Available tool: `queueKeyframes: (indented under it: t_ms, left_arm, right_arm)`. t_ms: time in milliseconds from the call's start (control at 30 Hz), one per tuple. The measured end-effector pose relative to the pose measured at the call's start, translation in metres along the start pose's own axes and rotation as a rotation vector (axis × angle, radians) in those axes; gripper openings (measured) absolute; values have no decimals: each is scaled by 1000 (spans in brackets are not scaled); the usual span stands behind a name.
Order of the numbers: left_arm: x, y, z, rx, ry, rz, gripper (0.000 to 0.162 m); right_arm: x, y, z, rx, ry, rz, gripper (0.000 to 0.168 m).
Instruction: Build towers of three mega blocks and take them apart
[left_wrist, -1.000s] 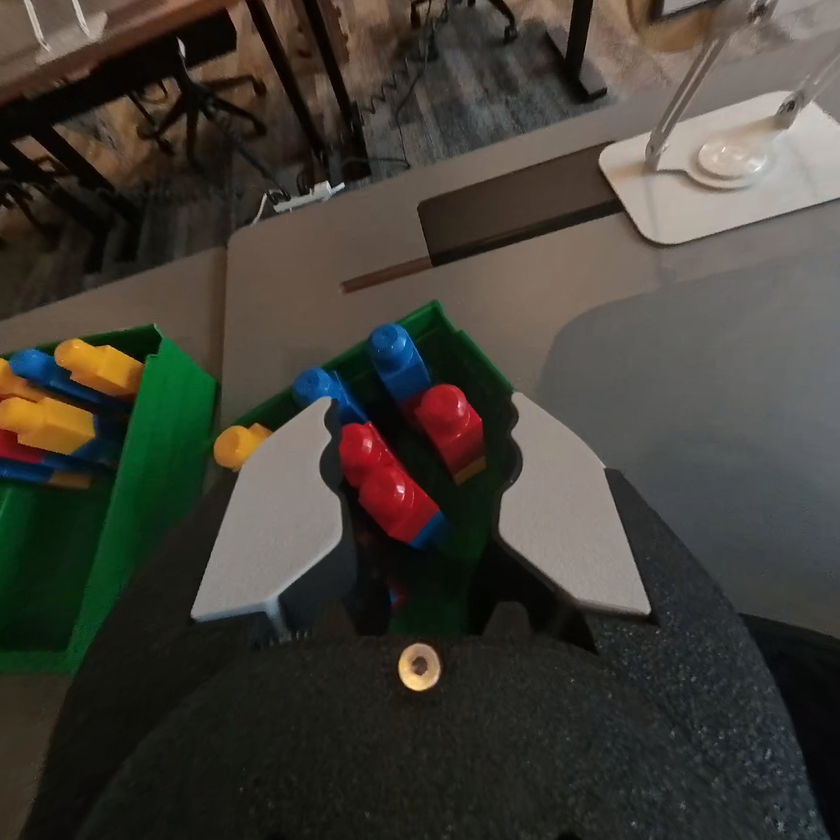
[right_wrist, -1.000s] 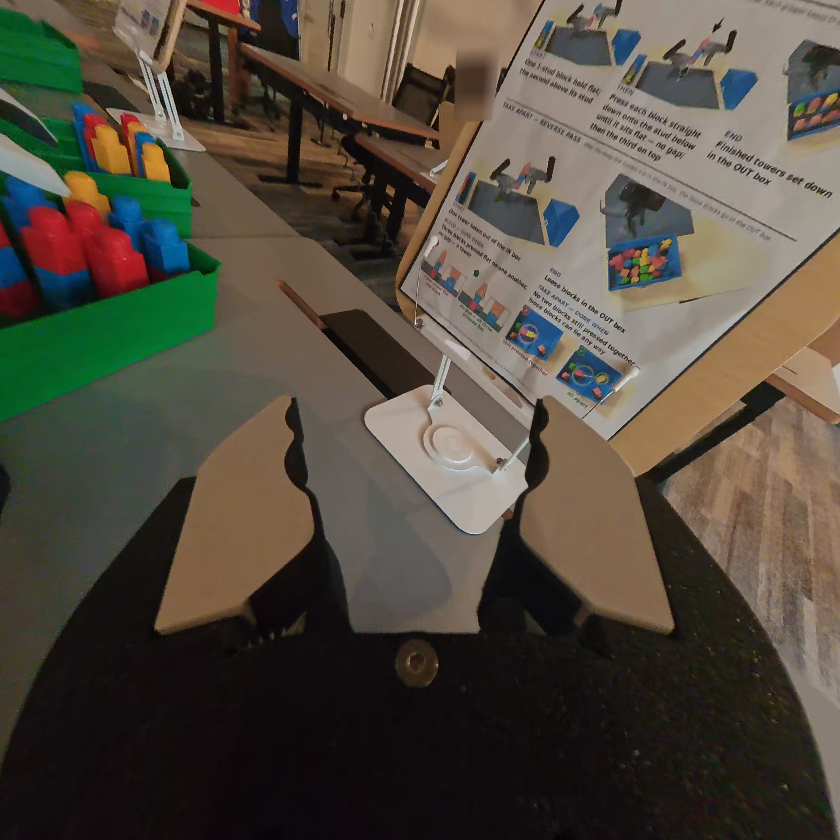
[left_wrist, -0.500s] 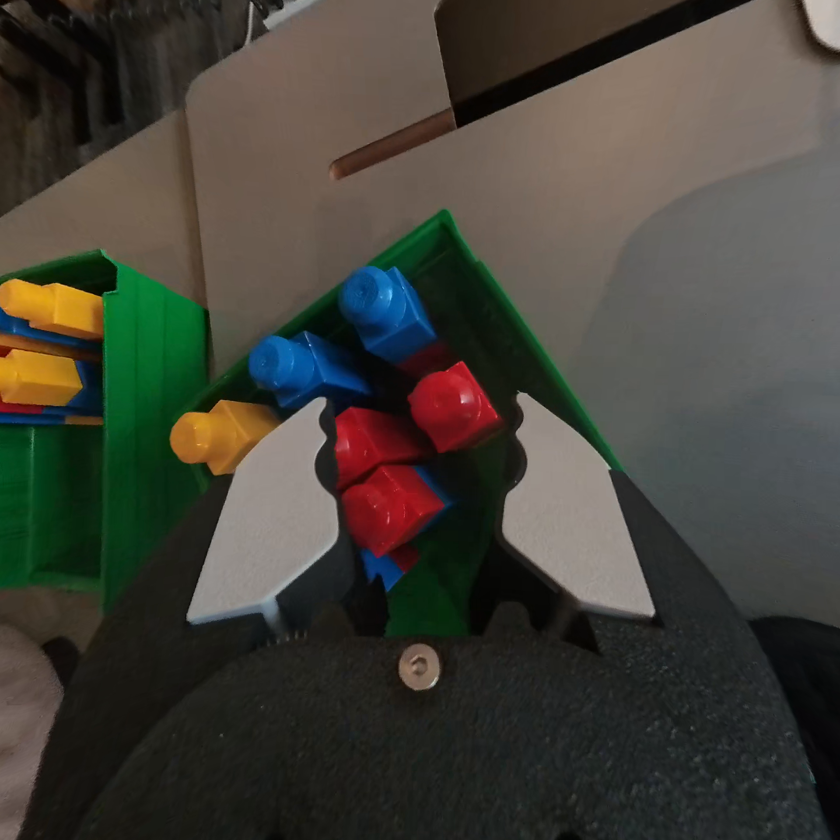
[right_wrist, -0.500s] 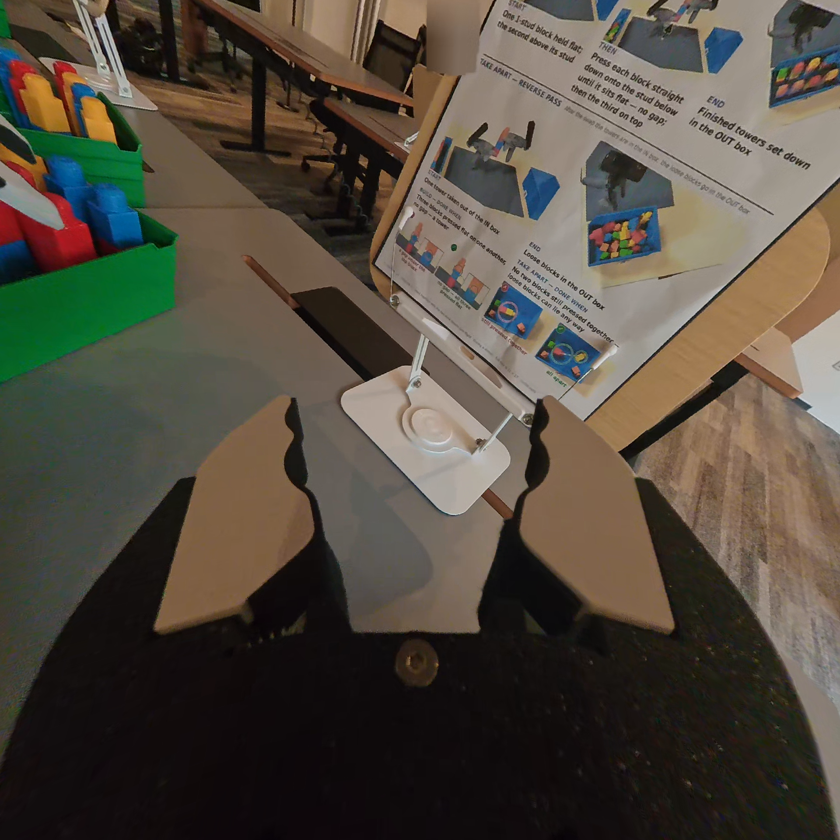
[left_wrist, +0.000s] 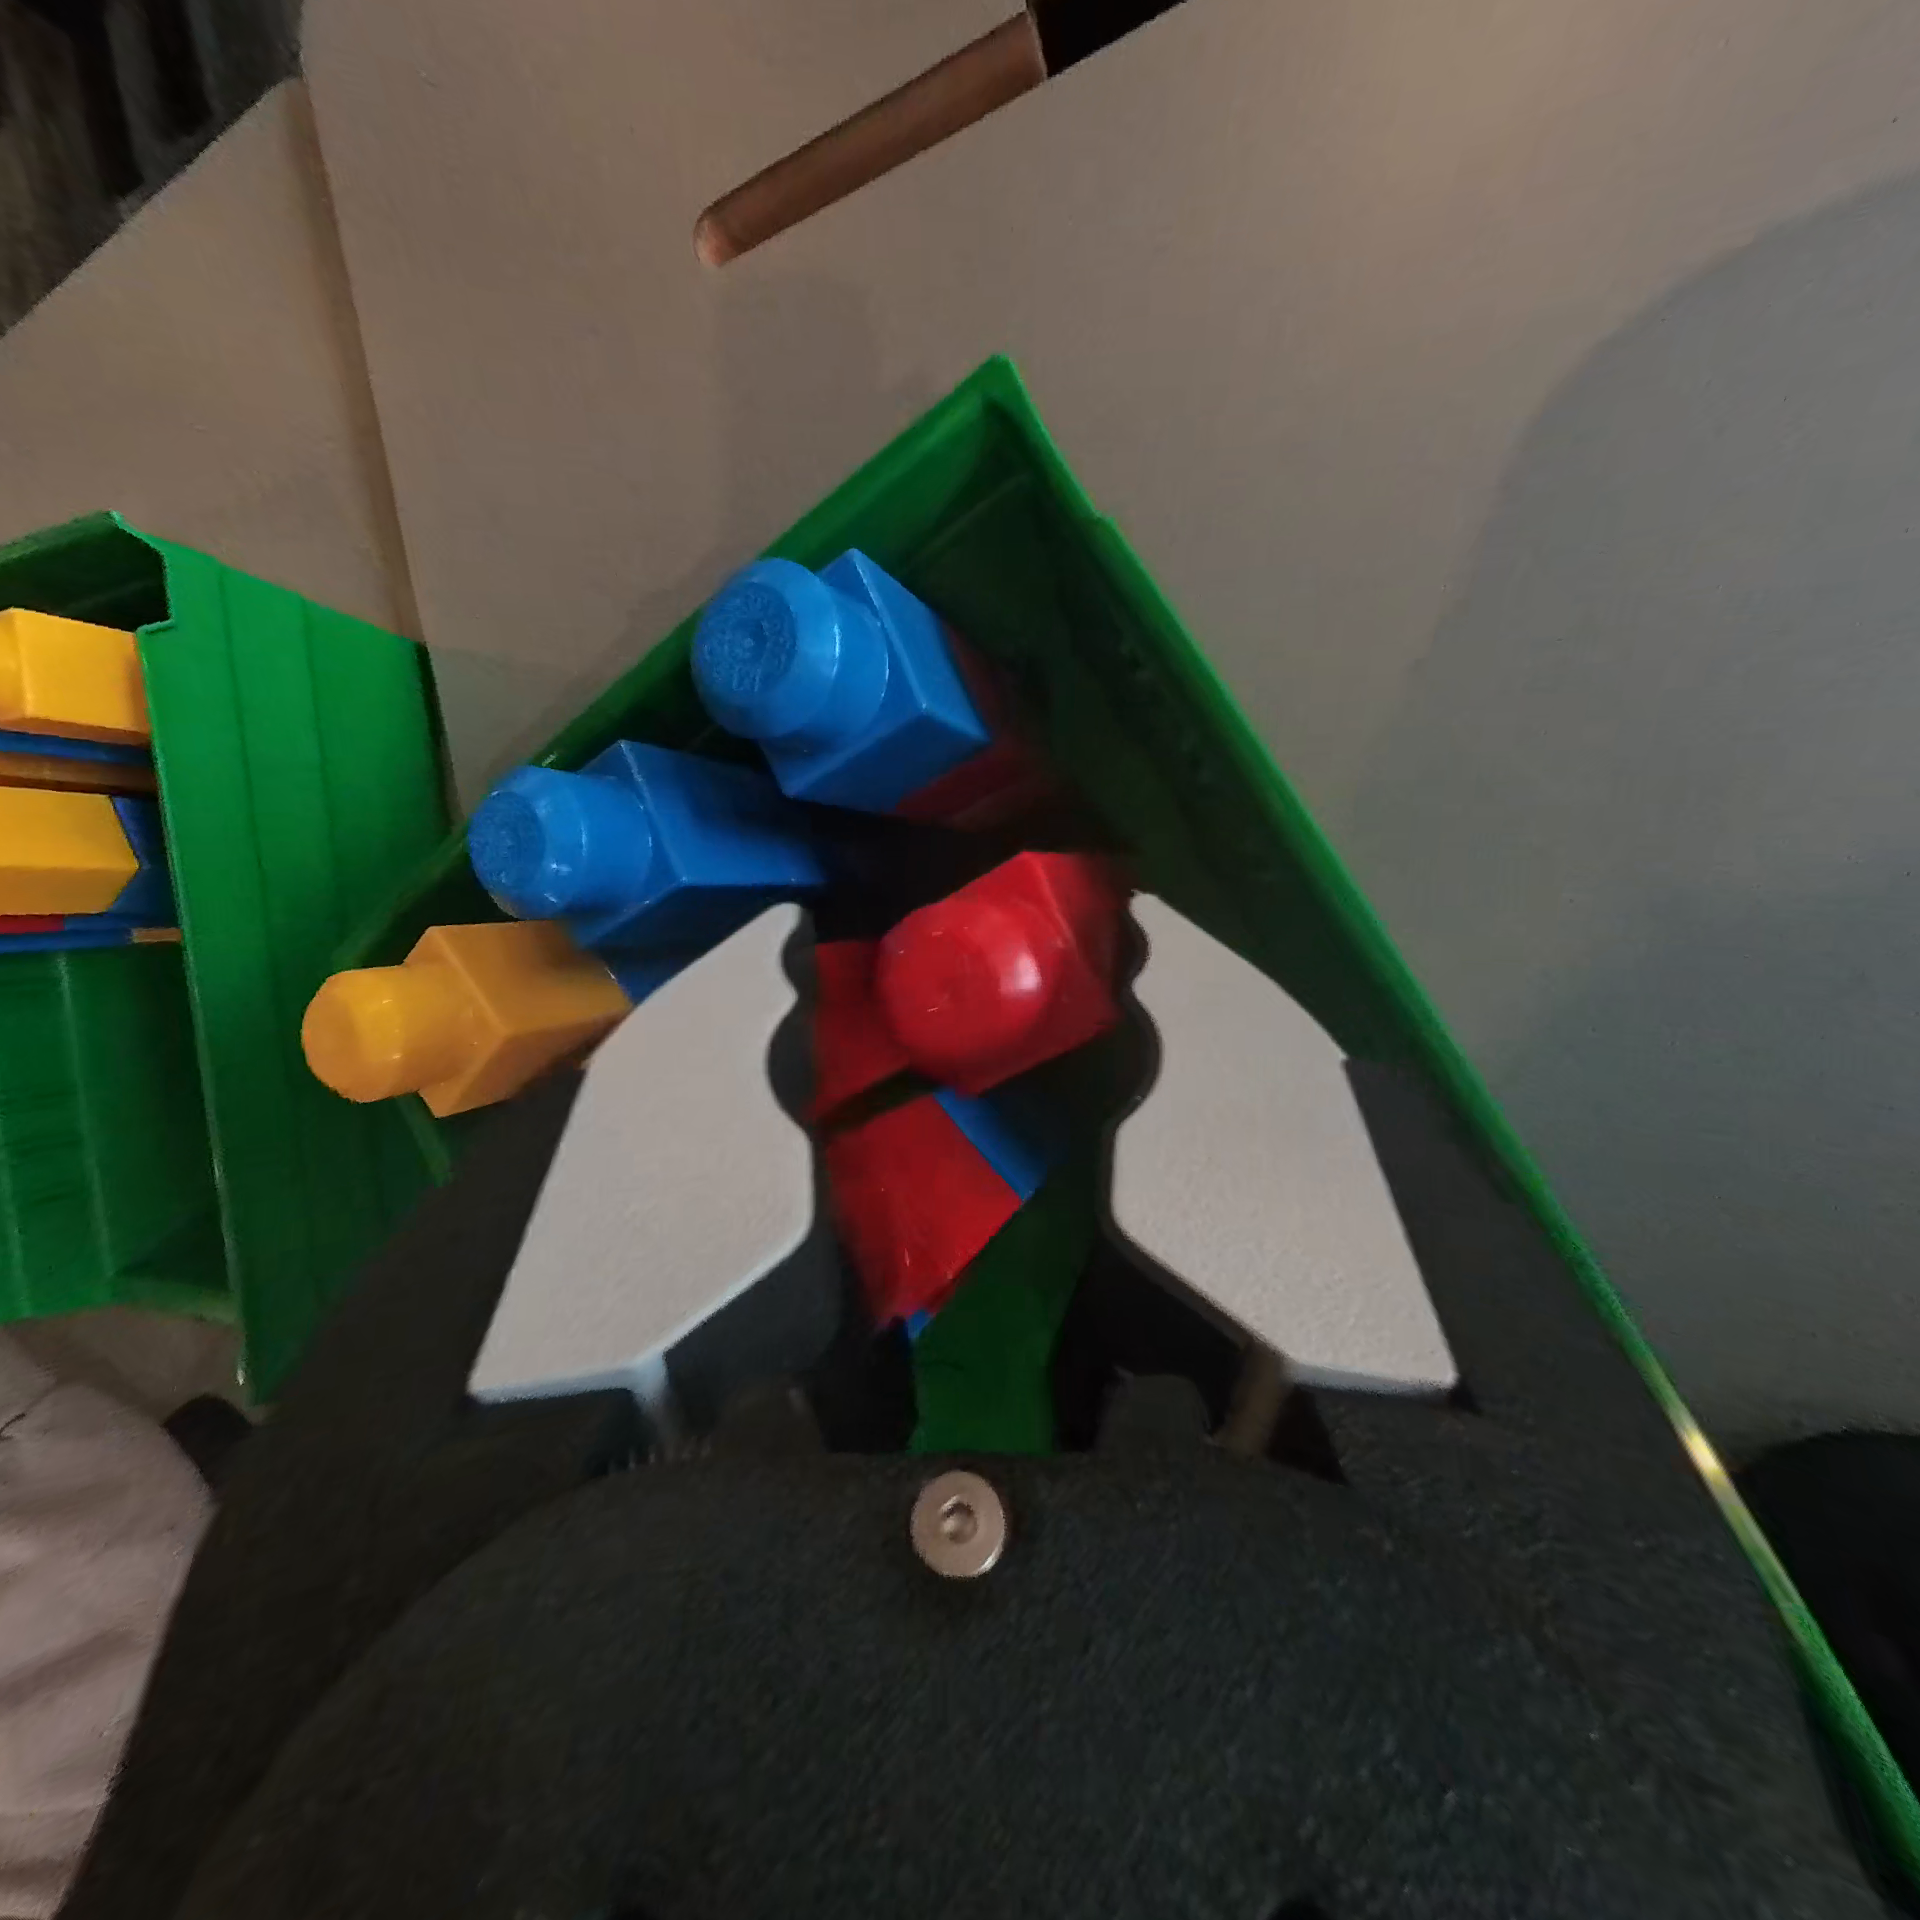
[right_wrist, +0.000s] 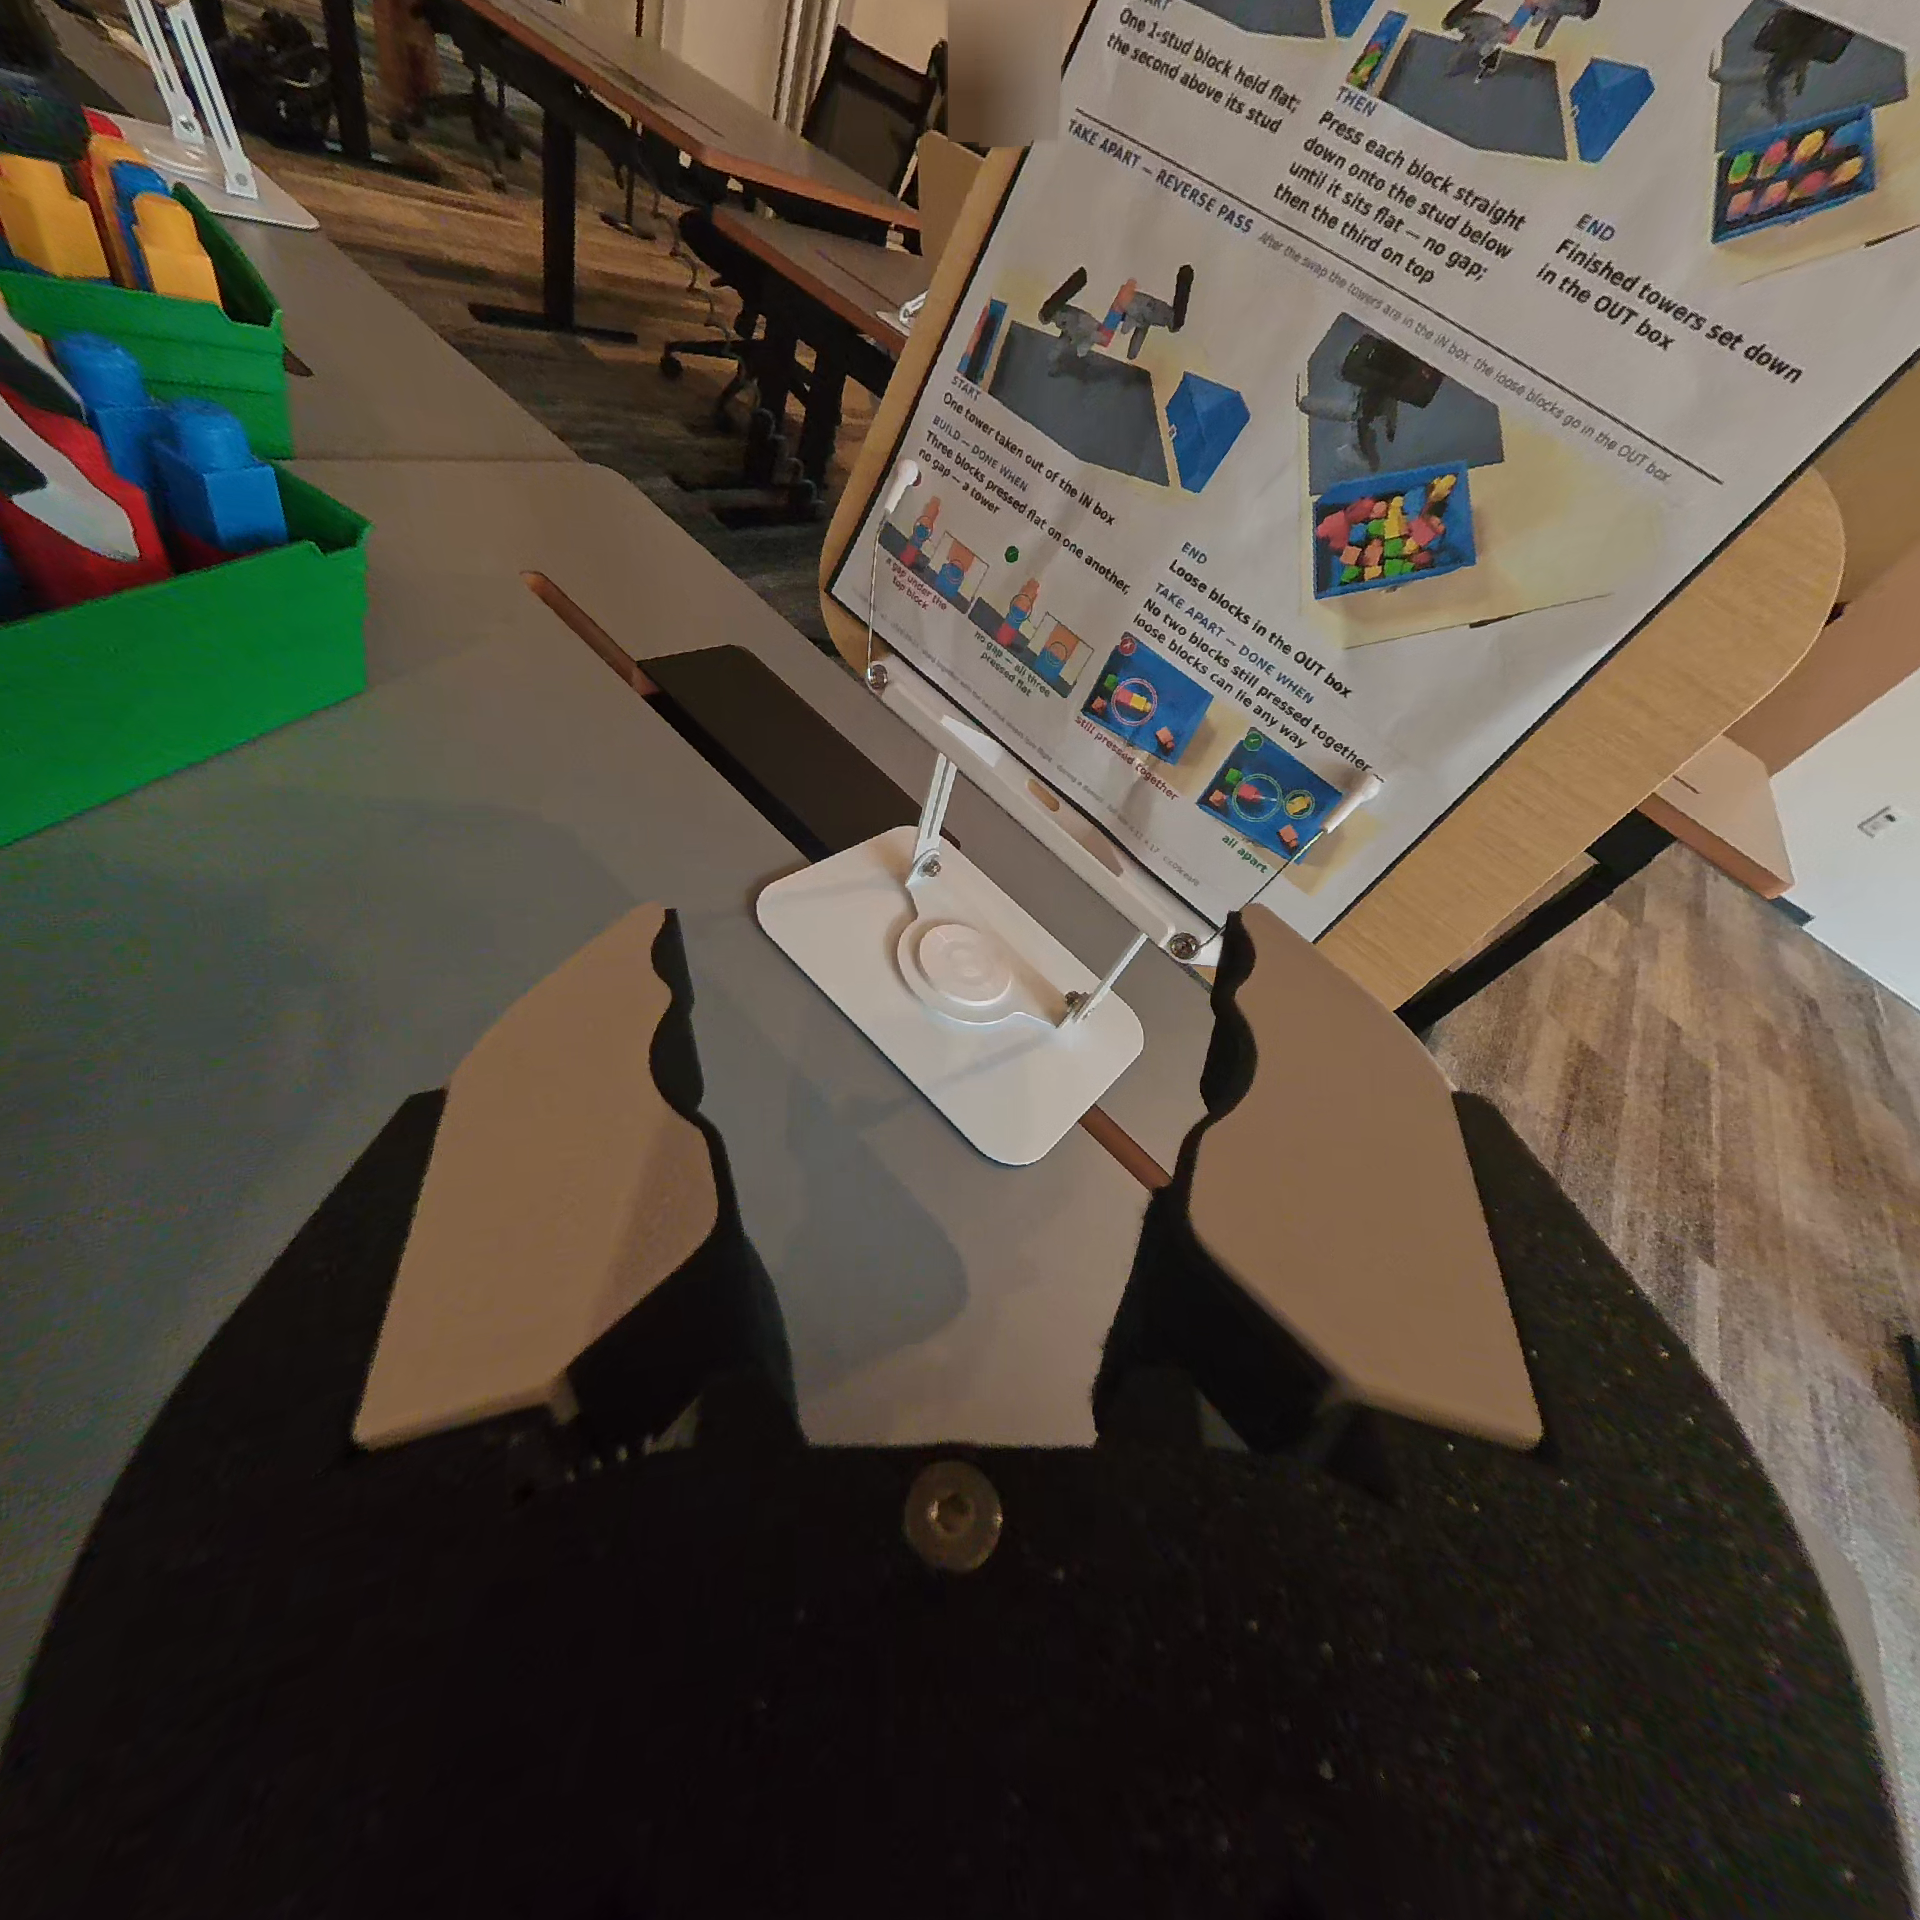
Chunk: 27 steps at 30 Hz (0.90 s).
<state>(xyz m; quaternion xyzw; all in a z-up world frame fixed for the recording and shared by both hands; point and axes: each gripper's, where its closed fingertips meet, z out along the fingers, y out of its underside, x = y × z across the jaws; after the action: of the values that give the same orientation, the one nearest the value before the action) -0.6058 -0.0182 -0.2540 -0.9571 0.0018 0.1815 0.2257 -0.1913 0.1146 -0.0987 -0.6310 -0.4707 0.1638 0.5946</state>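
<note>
Grey matte table (right_wrist: 260, 935), made of adjoining panels with a visible seam. Resting directly on it: a green plastic bin (right_wrist: 187, 665) of blocks at left, a second green plastic bin (right_wrist: 223, 322) just behind it, a white flat-based metal stand (right_wrist: 997, 1070) carrying a printed instruction sheet, and a black rectangular pad (right_wrist: 769, 727) beside a brown wooden strip (right_wrist: 582, 623).
</note>
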Motion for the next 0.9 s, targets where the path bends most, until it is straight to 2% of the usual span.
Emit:
queueKeyframes:
  t_ms: [33, 233, 400, 600, 733, 900]
  left_arm:
    - [0, 1, 1, -3, -1, 6, 42]
    - [1, -2, -9, 45, 14, 46, 39]
    - [-6, -15, -46, 194, -22, 32, 39]
    - [4, -49, -120, 567, 10, 45, 38]
    - [33, -75, -180, 895, 169, 74, 38]
    - [78, -94, -229, 1142, 408, 145, 38]
  right_arm:
    - [0, 0, 0, -1, 0, -1, 96]
    - [-2, 1, 1, -7, -3, -9, 96]
    - [-8, 0, 4, -4, -32, -23, 94]
    - [-28, -6, 8, 36, -121, -53, 94]
    - [-47, -16, 10, 92, -200, -93, 94]
    - [-84, -45, 5, 265, -297, -214, 95]
